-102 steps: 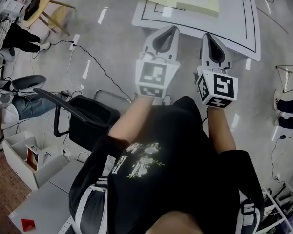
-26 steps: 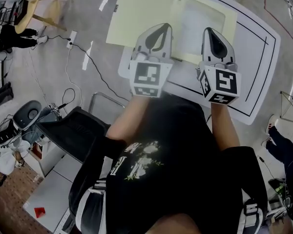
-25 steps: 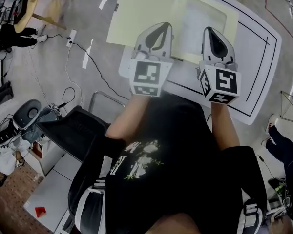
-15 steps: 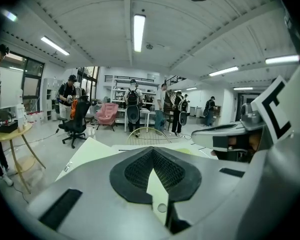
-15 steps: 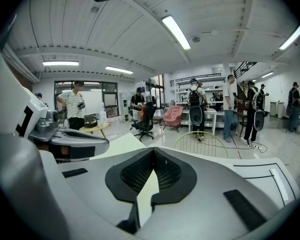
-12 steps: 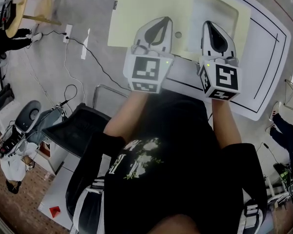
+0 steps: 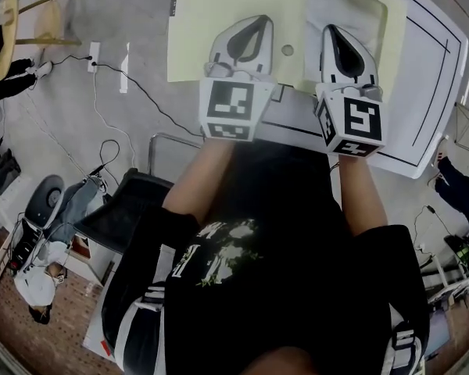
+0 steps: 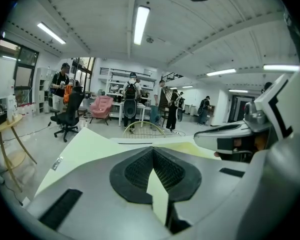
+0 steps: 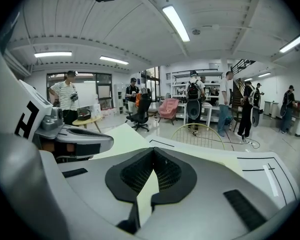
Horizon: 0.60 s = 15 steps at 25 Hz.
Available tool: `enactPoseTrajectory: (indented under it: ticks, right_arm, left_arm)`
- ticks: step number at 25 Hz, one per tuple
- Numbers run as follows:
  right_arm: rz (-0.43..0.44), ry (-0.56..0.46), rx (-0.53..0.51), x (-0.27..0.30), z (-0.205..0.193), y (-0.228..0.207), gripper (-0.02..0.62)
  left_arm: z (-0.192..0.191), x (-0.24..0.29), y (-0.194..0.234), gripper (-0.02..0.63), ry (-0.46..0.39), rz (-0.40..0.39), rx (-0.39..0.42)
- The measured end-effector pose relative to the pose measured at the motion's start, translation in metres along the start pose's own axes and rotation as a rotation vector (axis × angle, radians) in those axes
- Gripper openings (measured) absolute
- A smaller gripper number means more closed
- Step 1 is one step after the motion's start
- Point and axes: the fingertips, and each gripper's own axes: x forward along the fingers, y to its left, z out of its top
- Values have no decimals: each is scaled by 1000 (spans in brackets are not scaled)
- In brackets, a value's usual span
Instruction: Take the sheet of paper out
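Hovering over the folder (image 7: 211, 14) edge — left claw (image 7: 258, 22), right claw (image 7: 330, 30), both closed, empty.

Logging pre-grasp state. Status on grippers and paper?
Left gripper, right gripper shut, empty, above open folder. Sheet of paper inside, untouched. Nothing in the way.
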Motion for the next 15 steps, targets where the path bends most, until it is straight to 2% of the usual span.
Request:
enactPoseTrajectory:
  ticks: [7, 15]
  right_arm:
    - [10, 32, 3, 2, -11, -10, 0]
    - [80, 54, 18, 16, -29, -5, 0]
  left_arm:
    - [-4, 7, -2, -11, 19, 19, -6]
    - [-32, 2, 22, -11, 91, 130, -32]
